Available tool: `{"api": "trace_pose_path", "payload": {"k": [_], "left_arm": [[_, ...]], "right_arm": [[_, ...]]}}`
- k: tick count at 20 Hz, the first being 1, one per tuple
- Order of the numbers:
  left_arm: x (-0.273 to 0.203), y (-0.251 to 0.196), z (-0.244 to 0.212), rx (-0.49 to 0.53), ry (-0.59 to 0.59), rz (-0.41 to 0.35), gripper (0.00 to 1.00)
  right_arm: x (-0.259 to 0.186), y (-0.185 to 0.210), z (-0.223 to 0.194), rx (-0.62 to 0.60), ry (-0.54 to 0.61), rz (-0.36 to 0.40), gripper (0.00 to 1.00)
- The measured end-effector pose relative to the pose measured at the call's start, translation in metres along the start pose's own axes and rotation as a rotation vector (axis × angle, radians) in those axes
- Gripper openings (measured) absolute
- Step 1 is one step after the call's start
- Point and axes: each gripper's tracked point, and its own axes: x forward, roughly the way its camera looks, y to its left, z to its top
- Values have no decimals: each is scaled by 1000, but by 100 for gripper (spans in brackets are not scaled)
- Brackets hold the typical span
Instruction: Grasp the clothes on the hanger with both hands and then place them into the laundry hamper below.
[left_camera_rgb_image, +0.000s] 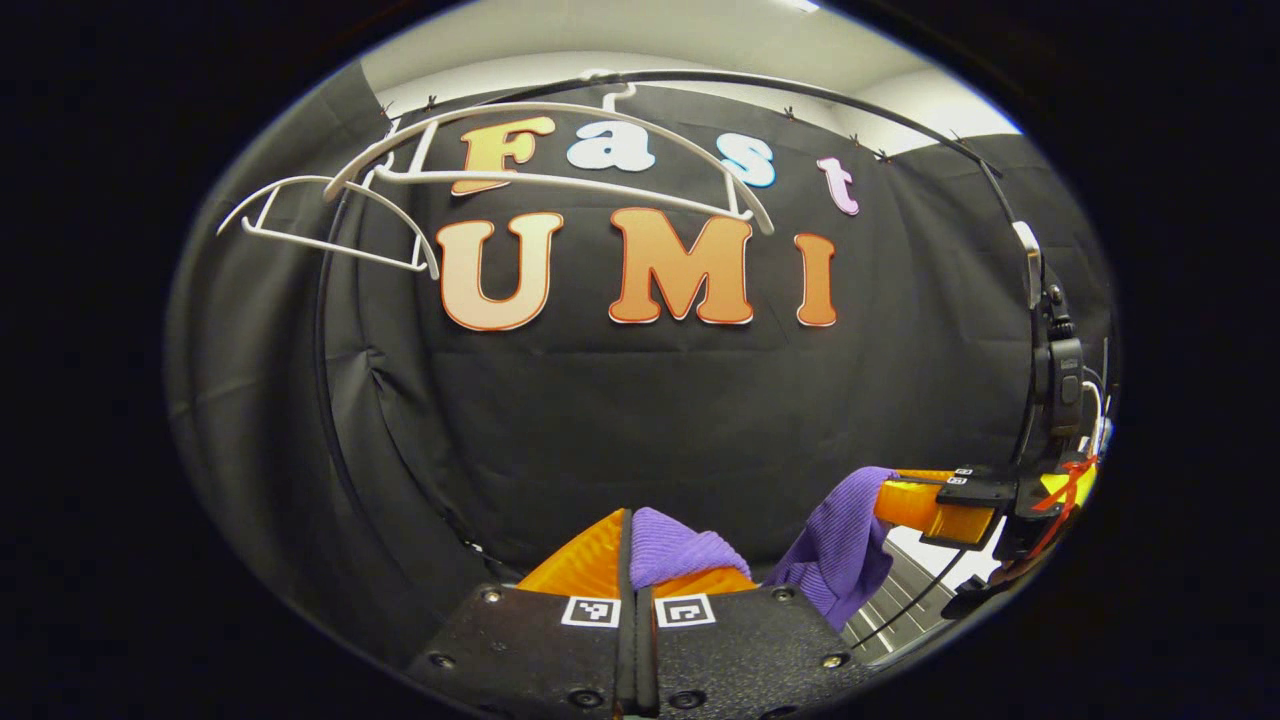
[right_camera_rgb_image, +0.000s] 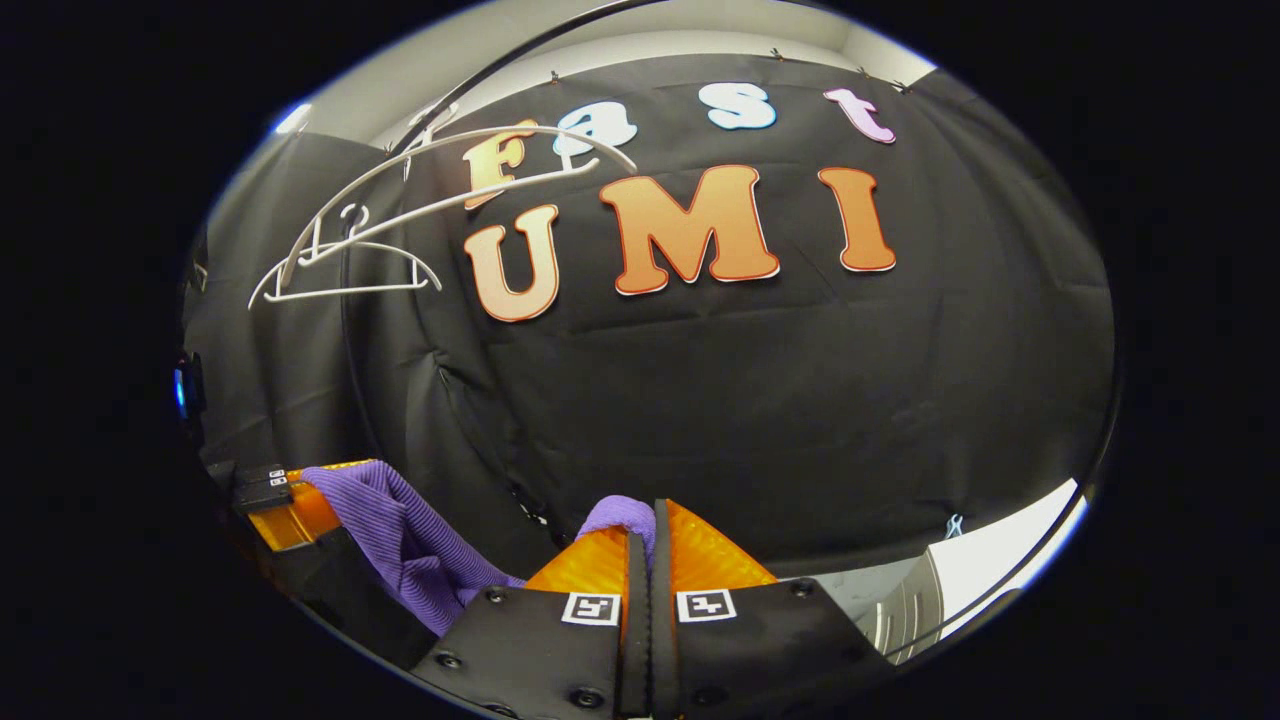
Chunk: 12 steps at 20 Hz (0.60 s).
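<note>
Closest to the lens in the left gripper view, the left hand-held gripper (left_camera_rgb_image: 634, 560) has its two fingers drawn together on a fold of purple ribbed cloth, the garment (left_camera_rgb_image: 680, 552), which bulges up just above and to the right of the fingertips. From there the cloth sags and runs off to the right of this gripper, rising again to the right hand-held gripper (left_camera_rgb_image: 915, 505), which pinches its other end. So the garment's long axis lies sideways, strung between the two grippers, with slack hanging below that far end. Two bare white hangers (left_camera_rgb_image: 560, 150) hang from a dark rail up and to the left, well apart from both grippers. Below and to the right, a pale slatted rim shows, probably the laundry hamper (left_camera_rgb_image: 890, 600), though I cannot tell for sure.

In the right gripper view, the right hand-held gripper (right_camera_rgb_image: 640, 545) is likewise closed to a slit, a small purple tuft of the garment (right_camera_rgb_image: 620, 515) held between its fingertips. The cloth drapes down and leftward to the left hand-held gripper (right_camera_rgb_image: 300, 500). A pale slatted edge (right_camera_rgb_image: 905, 610) sits low to the right. By my judgement the coming move is a shared descent, both grippers lowering level and releasing over the hamper.
</note>
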Motion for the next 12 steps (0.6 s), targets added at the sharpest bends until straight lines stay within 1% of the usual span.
{"api": "trace_pose_path", "payload": {"k": [4,7,10,12], "left_arm": [[17,-13,-29,-8,19,11,1],[33,-28,-47,-1,42,4,0],[43,-43,-83,-10,104,-25,0],[46,-49,-105,-16,155,-27,0]], "right_arm": [[9,-5,-39,0,31,-16,8],[15,-17,-67,-23,49,-51,8],[22,-30,-92,-12,81,-80,8],[26,-41,-113,-12,113,-104,7]]}}
